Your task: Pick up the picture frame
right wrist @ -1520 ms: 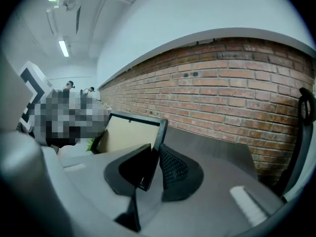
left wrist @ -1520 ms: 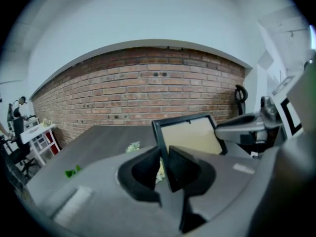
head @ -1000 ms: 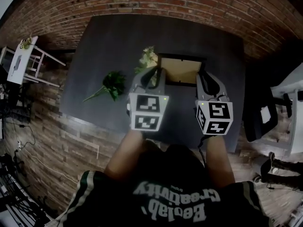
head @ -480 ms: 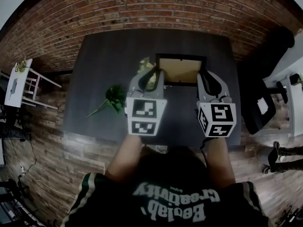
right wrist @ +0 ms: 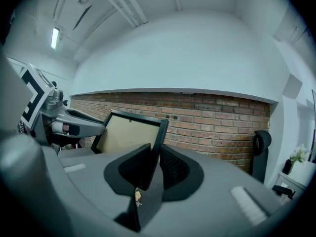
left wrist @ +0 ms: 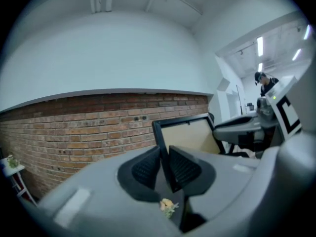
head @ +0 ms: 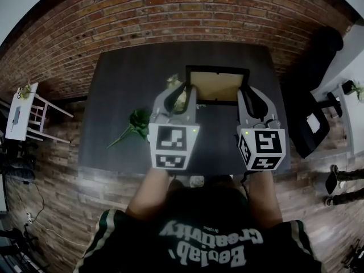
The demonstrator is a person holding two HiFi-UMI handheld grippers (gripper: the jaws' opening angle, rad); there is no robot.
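The picture frame, black-edged with a tan backing, hangs in the air above the dark table, held from both sides. My left gripper is shut on its left edge and my right gripper is shut on its right edge. In the left gripper view the frame rises from between the pads, tan back facing the camera. The right gripper view shows the frame gripped along its right rail, with the left gripper visible beyond it.
A leafy green sprig lies on the table to the left, and pale flowers lie beside the left gripper. A brick wall backs the table. A black chair stands at the right, a white stand at the left.
Both grippers have risen with the frame between them, lifting it off the table. The table looks smaller and farther below.
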